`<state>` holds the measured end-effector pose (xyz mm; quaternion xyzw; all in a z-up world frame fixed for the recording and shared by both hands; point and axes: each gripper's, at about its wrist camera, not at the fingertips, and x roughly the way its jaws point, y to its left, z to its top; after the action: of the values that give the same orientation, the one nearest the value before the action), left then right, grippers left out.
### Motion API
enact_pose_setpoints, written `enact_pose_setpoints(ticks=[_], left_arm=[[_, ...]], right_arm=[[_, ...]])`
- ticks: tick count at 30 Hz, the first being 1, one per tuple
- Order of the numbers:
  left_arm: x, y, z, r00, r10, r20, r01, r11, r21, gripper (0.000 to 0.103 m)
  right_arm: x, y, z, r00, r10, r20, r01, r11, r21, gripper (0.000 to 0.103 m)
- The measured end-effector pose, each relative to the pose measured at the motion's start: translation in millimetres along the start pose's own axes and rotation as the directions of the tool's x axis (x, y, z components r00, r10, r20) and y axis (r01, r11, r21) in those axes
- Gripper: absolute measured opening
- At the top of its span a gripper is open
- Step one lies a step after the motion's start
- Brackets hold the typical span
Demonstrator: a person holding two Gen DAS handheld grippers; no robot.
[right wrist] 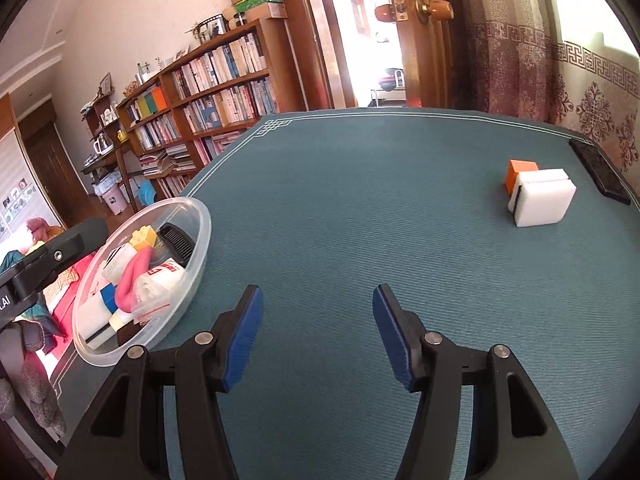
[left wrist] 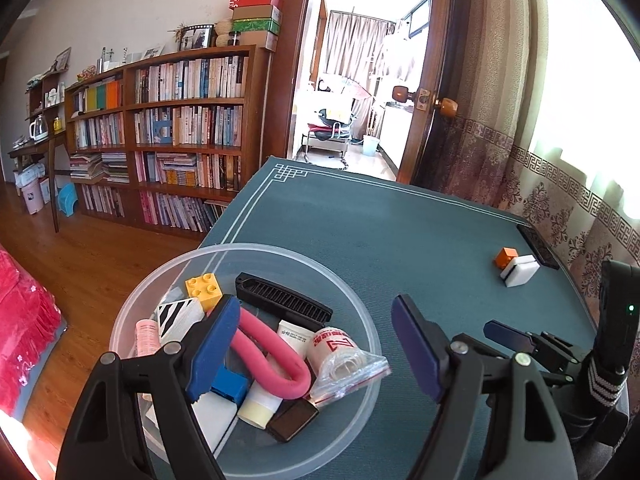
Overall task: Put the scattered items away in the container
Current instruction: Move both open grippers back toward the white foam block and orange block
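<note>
Above the clear plastic bowl (left wrist: 132, 312) the left gripper (left wrist: 312, 348) hangs with its blue pads wide apart and nothing between them; one pad is over the bowl, the other over the teal table mat (left wrist: 400, 232). On the right side, the right gripper (right wrist: 318, 336) is low over the bare mat, its jaws also wide and empty. Inside the bowl lie a yellow brick (left wrist: 203, 285), a black comb (left wrist: 284, 302), a pink foam tube (left wrist: 272, 356) and a white roll in a bag (left wrist: 340, 352) with red print which I cannot read. Far at the right edge of the mat, an orange cube (right wrist: 518, 174) touches a white block (right wrist: 542, 202), well apart from the bowl.
</note>
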<state>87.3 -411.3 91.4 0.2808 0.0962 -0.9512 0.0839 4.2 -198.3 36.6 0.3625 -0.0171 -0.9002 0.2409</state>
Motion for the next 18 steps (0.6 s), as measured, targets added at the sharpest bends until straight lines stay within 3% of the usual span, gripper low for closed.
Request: enact_pose_setpoints(ticks=[1, 6, 11, 15, 18], left_arm=[[0.9, -4.4, 0.2, 1.000, -0.002, -0.002, 0.002, 1.000, 0.007, 0.082], [6.3, -25.4, 1.2, 0.999, -0.031, -0.018, 0.032, 0.999, 0.031, 0.083], [15.9, -50.4, 2.0, 0.997, -0.059, -0.038, 0.062, 0.996, 0.071, 0.085], [27.0, -69.6, -0.1, 0.992, -0.101, -0.069, 0.108, 0.989, 0.098, 0.103], [34.4, -84.9, -1.6, 0.989, -0.115, -0.090, 0.126, 0.984, 0.124, 0.103]], right_arm=[[-1.1, -8.0, -0.3, 1.000, -0.016, 0.005, 0.016, 1.000, 0.012, 0.061], [-12.2, -47.8, 0.9, 0.992, -0.105, 0.072, 0.100, 0.993, 0.066, 0.082], [-18.4, -91.6, 6.8, 0.978, -0.195, 0.074, 0.185, 0.974, 0.127, 0.084], [-17.1, -125.3, 12.6, 0.971, -0.231, 0.056, 0.216, 0.958, 0.190, 0.086], [-14.6, -147.0, 17.3, 0.970, -0.239, 0.043, 0.224, 0.949, 0.222, 0.086]])
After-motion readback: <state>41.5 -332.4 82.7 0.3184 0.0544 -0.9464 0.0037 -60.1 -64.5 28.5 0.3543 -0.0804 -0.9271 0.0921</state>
